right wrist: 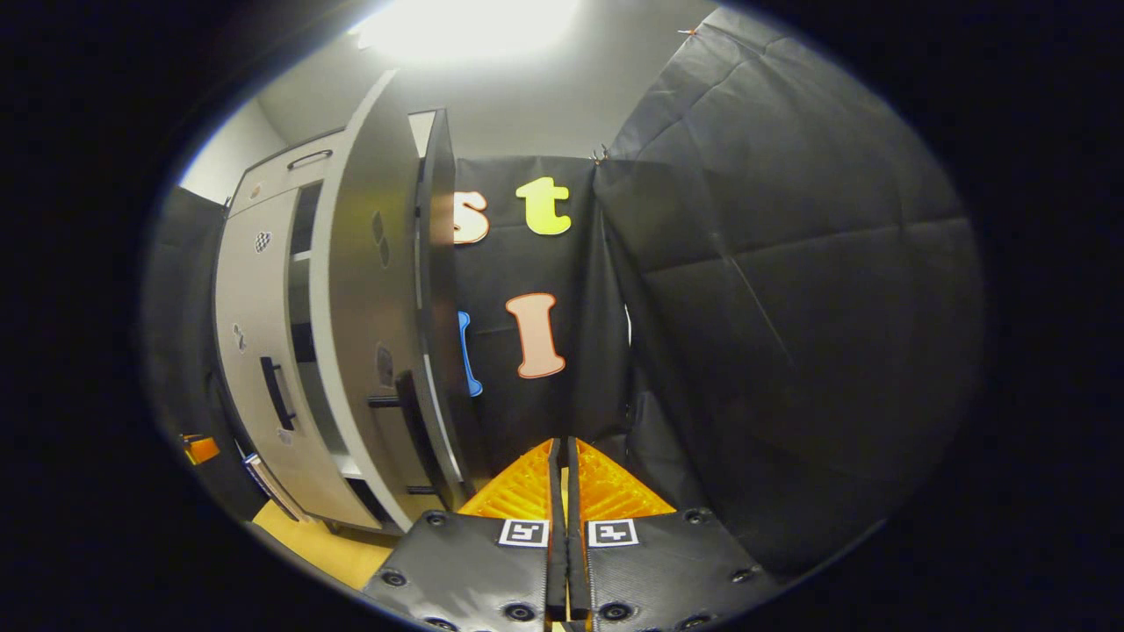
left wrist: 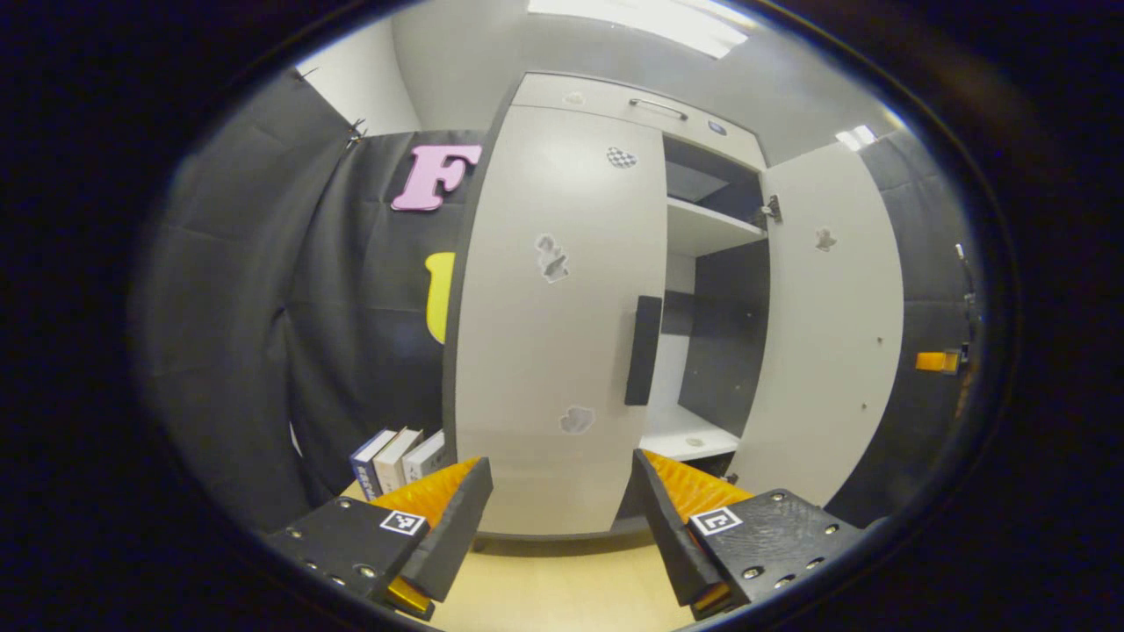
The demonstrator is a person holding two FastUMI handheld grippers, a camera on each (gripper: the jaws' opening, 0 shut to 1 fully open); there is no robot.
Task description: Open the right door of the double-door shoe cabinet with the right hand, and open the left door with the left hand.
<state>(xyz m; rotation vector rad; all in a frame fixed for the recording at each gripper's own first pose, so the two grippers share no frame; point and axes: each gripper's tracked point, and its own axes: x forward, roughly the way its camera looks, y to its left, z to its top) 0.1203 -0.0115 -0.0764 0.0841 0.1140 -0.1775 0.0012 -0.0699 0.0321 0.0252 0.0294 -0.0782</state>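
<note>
- my left hand-held gripper (left wrist: 562, 500) has its fingers spread wide apart with nothing between them; the ribbed pads taper into wedges, and each flat body plate carries a small square marker.
- ahead of it stands the shoe cabinet (left wrist: 615, 298), tall and boxy, with smooth pale fronts on a darker carcass and a drawer with a slim metal handle (left wrist: 657, 107) along the top.
- the left door (left wrist: 558, 325) is shut, a flat matte panel with a few small stickers and a dark upright bar handle (left wrist: 644, 349) at its inner edge.
- the right door (left wrist: 830, 325) stands swung open, showing a pale shelf (left wrist: 711, 230) and a bare lower board inside, with dark inner walls.
- a few books (left wrist: 397, 458) stand upright just beside the cabinet's left foot, on the light wooden table (left wrist: 562, 588).
- my right hand-held gripper (right wrist: 562, 465) has its fingers closed together, gripping nothing, only a thin slit between the ribbed pads.
- in the right gripper view the open right door (right wrist: 369, 325) is seen nearly edge-on, its dark handle (right wrist: 406, 399) sticking out of the face, near my closed tips but apart from them.
- quilted black cloth hangs in folds behind and beside the cabinet, close on both flanks.
</note>
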